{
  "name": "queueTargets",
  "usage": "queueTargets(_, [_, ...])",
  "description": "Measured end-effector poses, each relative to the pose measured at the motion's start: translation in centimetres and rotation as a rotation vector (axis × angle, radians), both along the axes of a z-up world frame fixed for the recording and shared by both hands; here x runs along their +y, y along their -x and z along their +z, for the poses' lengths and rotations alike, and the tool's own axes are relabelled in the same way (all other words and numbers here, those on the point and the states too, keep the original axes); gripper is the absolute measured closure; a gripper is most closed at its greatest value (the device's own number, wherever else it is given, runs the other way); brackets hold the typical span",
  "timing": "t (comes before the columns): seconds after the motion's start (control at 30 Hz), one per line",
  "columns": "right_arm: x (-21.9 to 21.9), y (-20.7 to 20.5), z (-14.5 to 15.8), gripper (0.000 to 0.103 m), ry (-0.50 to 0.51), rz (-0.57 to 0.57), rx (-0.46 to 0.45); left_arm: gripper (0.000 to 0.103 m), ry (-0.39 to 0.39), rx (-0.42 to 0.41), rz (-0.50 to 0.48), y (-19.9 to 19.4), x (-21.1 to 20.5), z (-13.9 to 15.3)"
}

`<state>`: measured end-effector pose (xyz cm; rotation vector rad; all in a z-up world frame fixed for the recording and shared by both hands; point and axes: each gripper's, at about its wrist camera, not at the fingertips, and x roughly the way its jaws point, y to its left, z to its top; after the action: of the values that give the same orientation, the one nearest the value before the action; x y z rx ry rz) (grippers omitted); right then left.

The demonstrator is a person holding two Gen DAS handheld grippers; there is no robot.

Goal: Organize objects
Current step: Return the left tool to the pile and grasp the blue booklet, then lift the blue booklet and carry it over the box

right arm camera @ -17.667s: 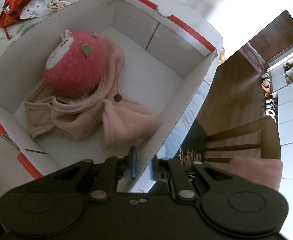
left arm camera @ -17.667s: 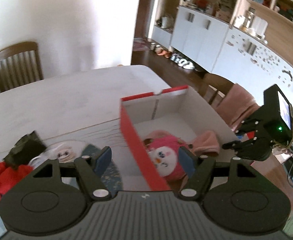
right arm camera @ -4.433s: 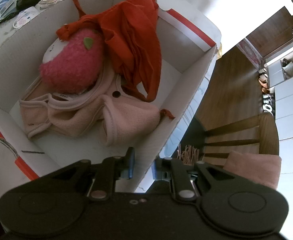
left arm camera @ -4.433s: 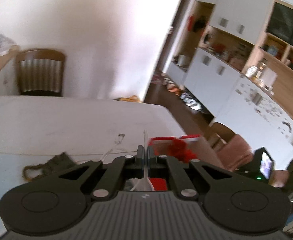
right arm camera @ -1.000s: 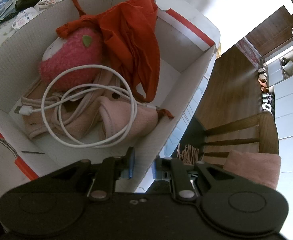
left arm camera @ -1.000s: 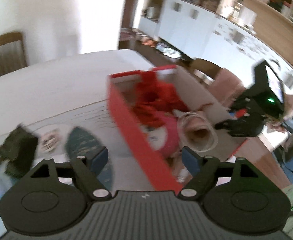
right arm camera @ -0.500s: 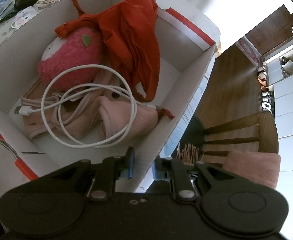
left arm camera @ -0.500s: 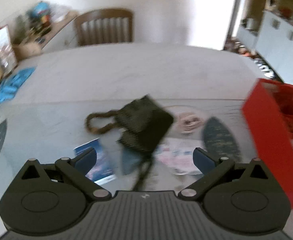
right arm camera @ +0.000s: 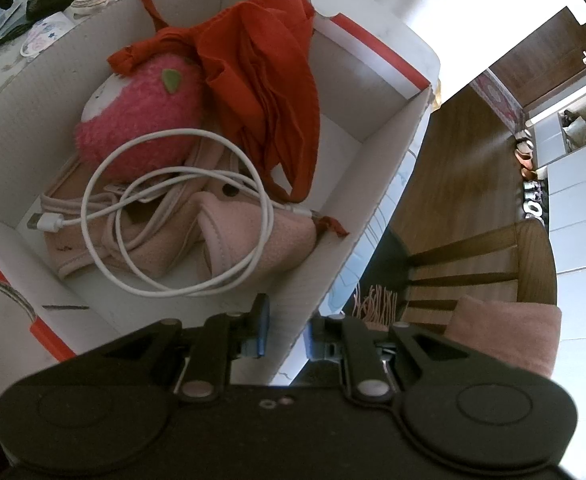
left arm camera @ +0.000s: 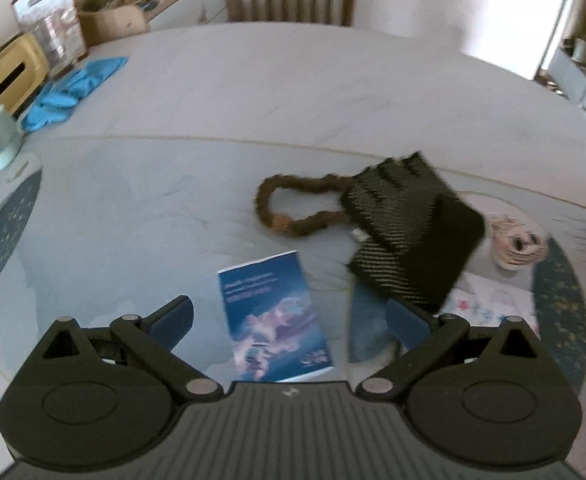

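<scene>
Cardboard makes up the big box (right arm camera: 377, 148), which fills the middle and left of the right view. The right gripper (right arm camera: 286, 338) is pinching its near wall at the bottom, both pads pressed on the card, just as it was a second ago. Inside lie a red cloth (right arm camera: 269, 80), a pink toy (right arm camera: 141, 120), a pink hat (right arm camera: 229, 240) and a white cable (right arm camera: 173, 208). The cable is the newest thing in there; a few seconds ago it was not in the box.

So that job looks done. The left gripper (left arm camera: 289, 318) has turned away from the box to the table (left arm camera: 293, 92). Its tongs are spread wide with nothing in them.

Now it looks down at what is left. A black pouch (left arm camera: 413, 240) with a brown loop sits right of the middle. A blue booklet (left arm camera: 275, 316) lies at the bottom middle, right between the tongs. I think the booklet goes next.
</scene>
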<state>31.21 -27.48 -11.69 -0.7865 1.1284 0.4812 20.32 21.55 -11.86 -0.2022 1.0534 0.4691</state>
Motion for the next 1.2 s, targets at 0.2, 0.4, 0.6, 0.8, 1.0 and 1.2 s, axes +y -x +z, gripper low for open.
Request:
queueTargets(0.2, [0.0, -0.1, -0.1, 0.087, -0.001, -0.003, 0.0, 0.0, 0.011, 0.06, 0.066, 0.1, 1.4, -1.7])
queueTargets(0.4, [0.0, -0.1, -0.1, 0.087, 0.001, -0.001, -0.001, 0.002, 0.005, 0.079, 0.084, 0.1, 1.9, -2.3])
queueTargets(0.6, [0.0, -0.1, -0.2, 0.087, 0.003, -0.001, -0.002, 0.034, 0.035, 0.063, 0.074, 0.3, 1.8, -2.2])
queueTargets(0.8, [0.0, -0.1, -0.2, 0.087, 0.003, -0.001, -0.003, 0.052, 0.02, 0.064, 0.04, 0.3, 1.2, -1.7])
queueTargets(1.0, [0.0, -0.1, -0.1, 0.087, 0.001, -0.001, -0.004, 0.052, 0.034, 0.048, 0.0, 1.0, -0.1, -0.1])
queueTargets(1.2, [0.0, 0.0, -0.1, 0.087, 0.001, 0.003, -0.004, 0.052, 0.057, 0.027, -0.079, 1.9, -2.7, 3.0])
